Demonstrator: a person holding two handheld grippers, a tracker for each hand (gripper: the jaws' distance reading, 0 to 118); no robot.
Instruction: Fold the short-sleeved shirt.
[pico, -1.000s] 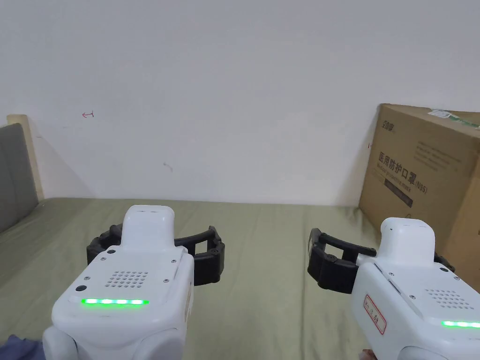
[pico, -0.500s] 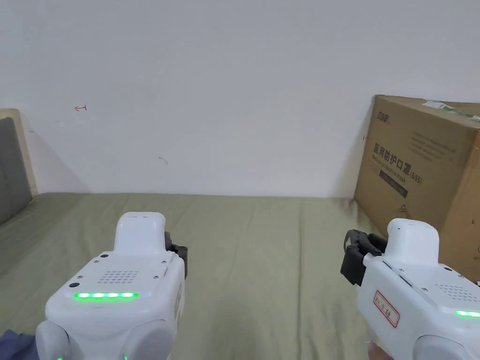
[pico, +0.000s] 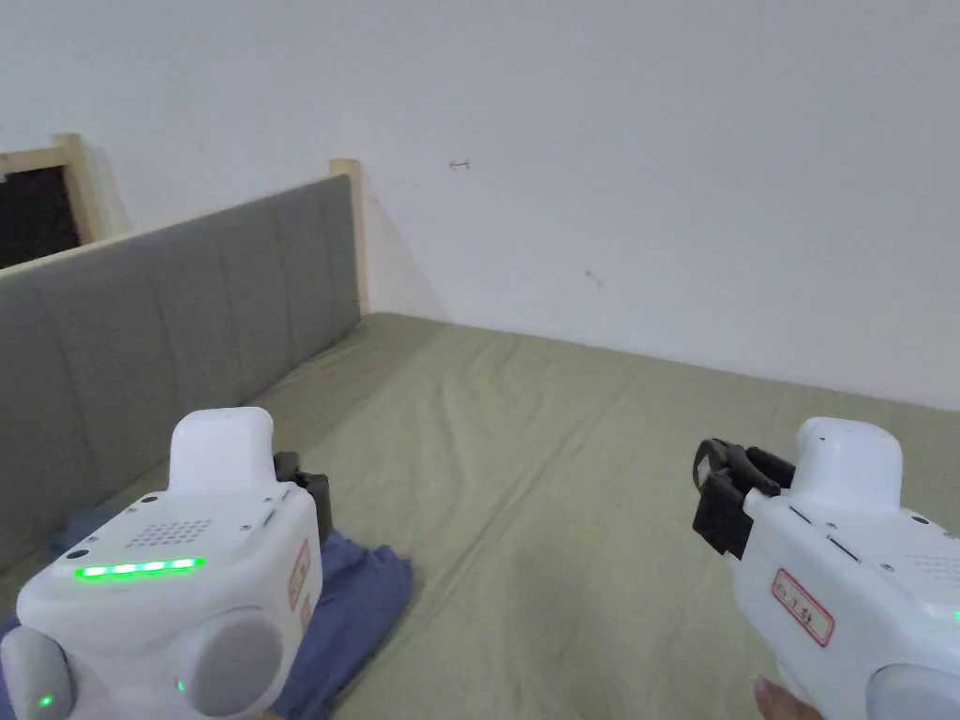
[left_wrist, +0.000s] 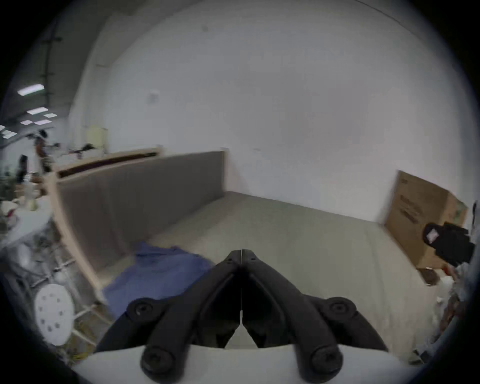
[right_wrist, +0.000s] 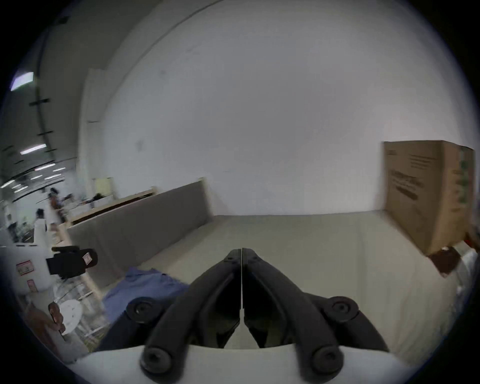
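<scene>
A blue shirt (pico: 361, 595) lies crumpled on the olive sheet at the bed's left side, close to the headboard. It also shows as a blue heap in the left gripper view (left_wrist: 161, 272) and the right gripper view (right_wrist: 145, 285). My left gripper (pico: 305, 483) hovers just above the shirt's near part; its jaws (left_wrist: 241, 253) are pressed together with nothing between them. My right gripper (pico: 720, 478) hangs over bare sheet well to the right of the shirt, and it too is shut and empty (right_wrist: 241, 252). Each gripper appears in the other's view, the right one (left_wrist: 446, 244) and the left one (right_wrist: 72, 261).
The olive sheet (pico: 562, 469) spreads wide between the grippers. A grey padded headboard (pico: 187, 319) bounds the left side and a white wall the far side. A large cardboard box (right_wrist: 426, 192) stands at the right end. A white stool (left_wrist: 53, 311) stands beyond the bed.
Both grippers went from wide open to shut within the last second. The head camera has swung left, bringing the headboard and blue shirt into view and losing the box.
</scene>
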